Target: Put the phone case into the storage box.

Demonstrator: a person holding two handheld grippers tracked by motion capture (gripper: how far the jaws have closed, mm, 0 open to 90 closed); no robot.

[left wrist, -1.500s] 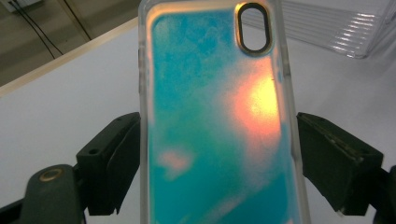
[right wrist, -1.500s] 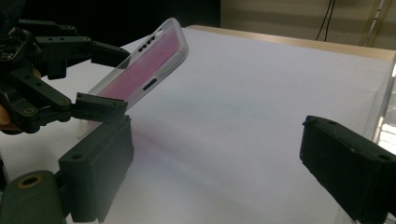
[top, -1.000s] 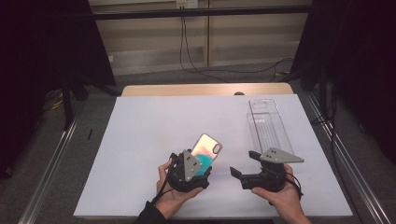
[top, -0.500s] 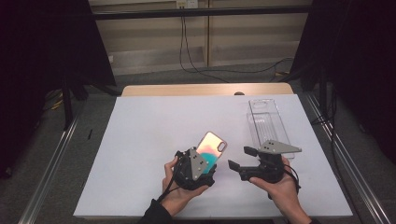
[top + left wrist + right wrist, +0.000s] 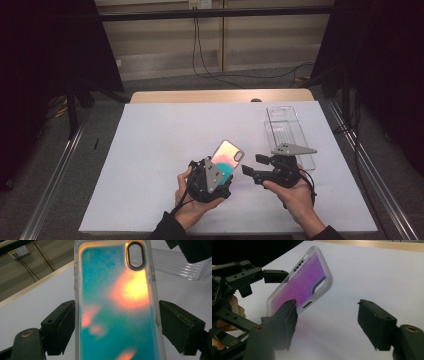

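The phone case (image 5: pixel 227 159) is iridescent with a clear rim, showing teal and orange in the left gripper view (image 5: pixel 117 302) and purple in the right gripper view (image 5: pixel 303 287). It is raised off the desk (image 5: pixel 160 150), tilted, with its camera cutout at the upper end. The left gripper (image 5: pixel 216 172) grasps it: the case sits between the two black fingers (image 5: pixel 60 327), which flank its long edges, the left one touching the rim; contact on the right side cannot be confirmed. The person's left hand (image 5: pixel 192 202) supports this gripper low over the front part of the desk.

The right gripper (image 5: pixel 252 165) sits just beside the case, fingers (image 5: pixel 375 323) spread apart and grasping nothing, pointed toward the case. The right hand (image 5: pixel 295 197) carries it, with a grey three-cornered plate (image 5: pixel 292 149) on top.

A clear plastic tray (image 5: pixel 287 130) lies flat at the right of the desk, behind the right gripper. The desk surface is white, with a wooden edge (image 5: pixel 220 96) at the far side.
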